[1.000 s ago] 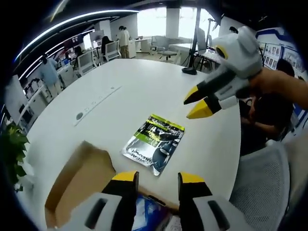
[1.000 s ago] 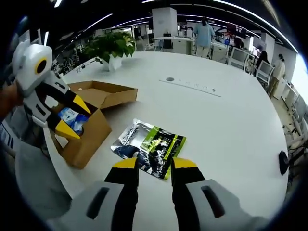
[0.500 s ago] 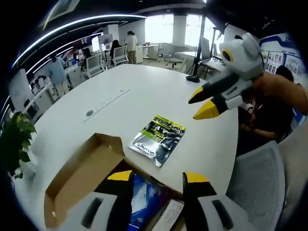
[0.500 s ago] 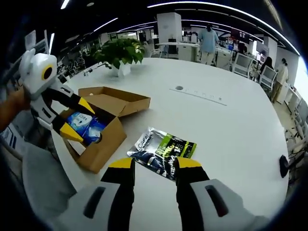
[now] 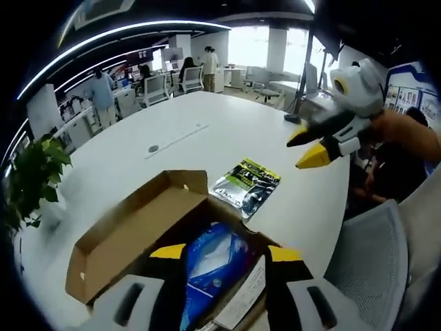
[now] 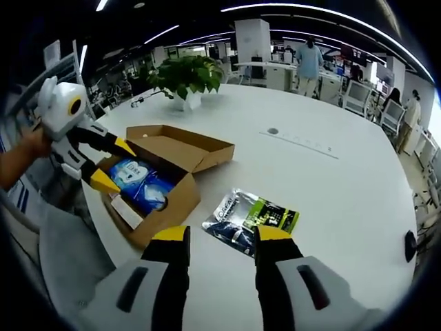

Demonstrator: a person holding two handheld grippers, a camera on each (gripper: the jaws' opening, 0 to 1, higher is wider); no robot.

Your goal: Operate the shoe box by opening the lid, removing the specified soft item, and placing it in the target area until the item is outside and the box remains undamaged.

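Right gripper view: box [image 6: 162,181] open, blue pack [image 6: 141,185] inside, foil pouch [image 6: 251,219] beside it on table [image 6: 344,186]. My left gripper [image 6: 110,165] and right gripper [image 6: 220,241] both gape, empty.

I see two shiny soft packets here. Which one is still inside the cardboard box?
The blue packet: it lies in the open shoe box beside the left gripper. The green-and-black packet lies flat on the white table, outside the box.

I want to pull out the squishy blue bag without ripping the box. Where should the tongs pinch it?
Pinch the blue bag on its puffy middle or upper edge, coming straight down through the open top of the box. The lid is already folded back, and the bag lies flat, face up inside. The left tongs hover open at the box, so they look best placed. Keep off the cardboard walls.
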